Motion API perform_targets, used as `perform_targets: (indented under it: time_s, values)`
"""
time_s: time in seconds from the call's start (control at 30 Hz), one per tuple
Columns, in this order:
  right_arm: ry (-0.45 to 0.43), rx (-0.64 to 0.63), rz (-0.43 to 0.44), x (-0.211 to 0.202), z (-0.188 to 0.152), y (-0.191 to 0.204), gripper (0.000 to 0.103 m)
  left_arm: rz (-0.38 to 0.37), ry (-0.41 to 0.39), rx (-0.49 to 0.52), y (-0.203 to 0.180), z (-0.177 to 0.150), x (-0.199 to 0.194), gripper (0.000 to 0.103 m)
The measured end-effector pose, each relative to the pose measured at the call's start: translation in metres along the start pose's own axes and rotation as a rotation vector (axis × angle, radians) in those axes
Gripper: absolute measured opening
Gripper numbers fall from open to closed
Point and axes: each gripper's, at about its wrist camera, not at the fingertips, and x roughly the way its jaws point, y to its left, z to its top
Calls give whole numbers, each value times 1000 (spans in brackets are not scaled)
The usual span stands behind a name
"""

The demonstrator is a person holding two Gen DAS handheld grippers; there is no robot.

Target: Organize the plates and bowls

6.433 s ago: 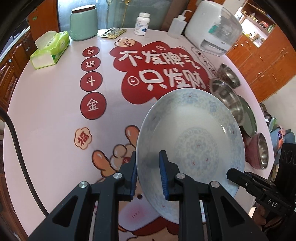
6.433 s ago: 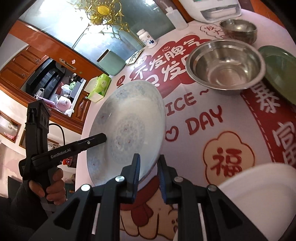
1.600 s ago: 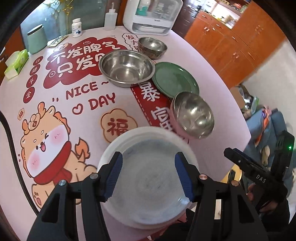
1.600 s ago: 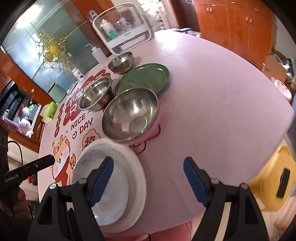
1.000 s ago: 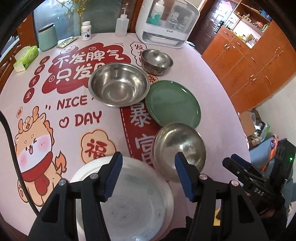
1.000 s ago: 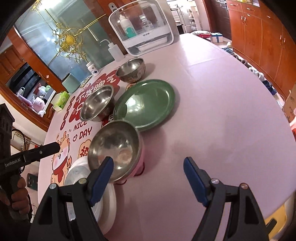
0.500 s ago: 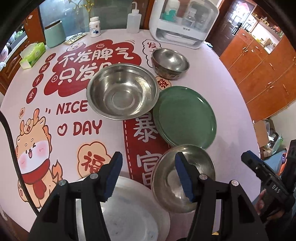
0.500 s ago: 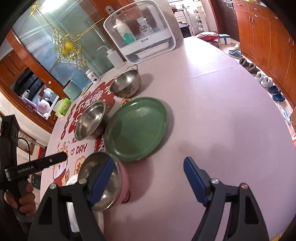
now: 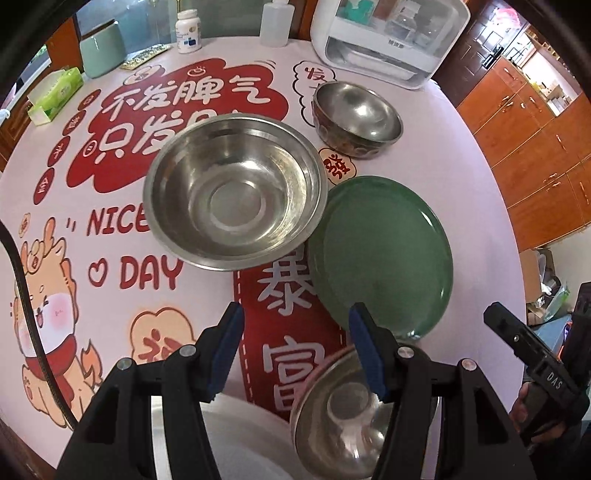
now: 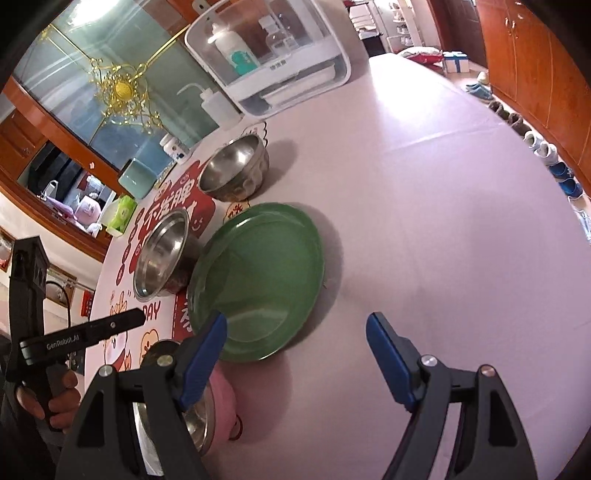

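My left gripper (image 9: 295,321) hangs open above the red banner on the tablecloth, with nothing between its fingers. Ahead of it lie a large steel bowl (image 9: 236,199), a green plate (image 9: 380,254) and a small steel bowl (image 9: 356,118). Under its right finger sits a pink-sided steel bowl (image 9: 340,417), beside a white plate (image 9: 236,443) at the bottom edge. My right gripper (image 10: 297,326) is open and empty, just short of the green plate (image 10: 258,280), whose near rim is at its left fingertip. The pink-sided bowl (image 10: 207,406) lies under its left finger.
A white countertop appliance (image 9: 384,33), a squeeze bottle (image 9: 273,22), a pill bottle (image 9: 188,29), a mint canister (image 9: 101,51) and a tissue pack (image 9: 55,96) stand along the far edge. Bare pink cloth (image 10: 443,221) stretches right of the green plate. Wooden cabinets stand beyond.
Both grippers have moved forward and lower over the table, away from the white plate and toward the green plate. The dishes have stayed put and the jaws have kept their width.
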Motion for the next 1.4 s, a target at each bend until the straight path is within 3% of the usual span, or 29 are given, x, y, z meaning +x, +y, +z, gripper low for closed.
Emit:
perform_targets:
  time_s: [0.2, 0.53, 0.83, 1.03, 1.2, 1.4]
  values:
    - [16, 34, 48, 16, 1, -9, 78, -26, 47, -14, 4, 7, 26, 57]
    - [38, 77, 53, 38, 3, -21, 55, -101, 80, -13, 7, 14, 55, 57]
    - [50, 73, 54, 50, 4, -20, 34, -141, 94, 4, 5, 12, 75, 50]
    - [51, 71, 62, 54, 5, -19, 23, -160, 86, 17, 0, 9, 80, 40]
    - [45, 65, 63, 55, 5, -19, 19, -159, 80, 38, -4, 9, 81, 22]
    - [45, 69, 62, 55, 5, -20, 13, -155, 70, 51, -12, 10, 84, 15]
